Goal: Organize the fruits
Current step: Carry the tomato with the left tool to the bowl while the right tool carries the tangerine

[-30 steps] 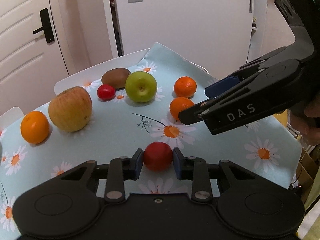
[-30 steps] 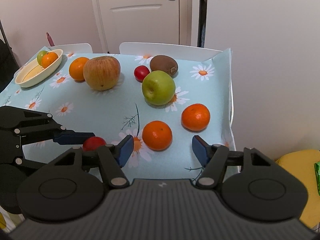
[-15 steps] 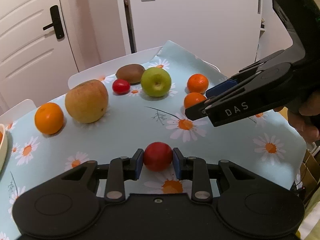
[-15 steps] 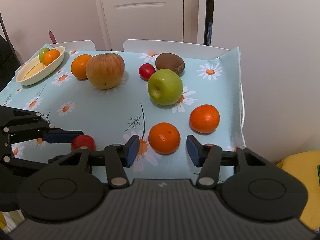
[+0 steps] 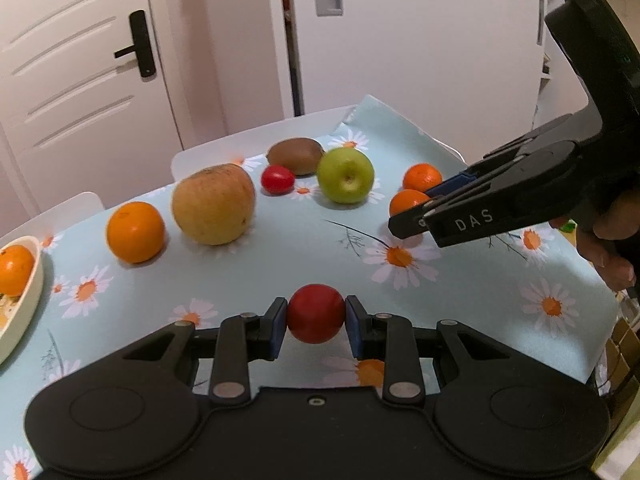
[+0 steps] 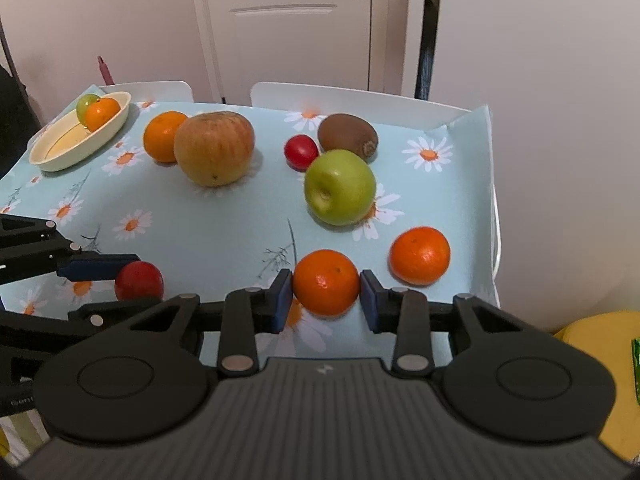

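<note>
My left gripper (image 5: 316, 318) is shut on a small red fruit (image 5: 315, 313) and holds it above the daisy-print tablecloth; the fruit also shows in the right wrist view (image 6: 139, 280). My right gripper (image 6: 326, 294) has closed around a tangerine (image 6: 326, 282), its blue pads (image 6: 285, 294) at both sides of it; the left pad touches, the right shows a thin gap. A second tangerine (image 6: 420, 255), a green apple (image 6: 340, 187), a kiwi (image 6: 347, 136), a small red tomato (image 6: 301, 152), a big yellow-red apple (image 6: 214, 148) and an orange (image 6: 162, 136) lie on the cloth.
A cream oval bowl (image 6: 52, 156) at the far left holds an orange and a small green fruit. White chair backs (image 6: 360, 98) stand behind the table. The cloth's right edge (image 6: 490, 200) drops off beside a wall. A yellow object (image 6: 600, 360) lies low right.
My right gripper moved forward over the near tangerine and its jaws narrowed onto it. My left gripper rose and drew back to the left with the red fruit held.
</note>
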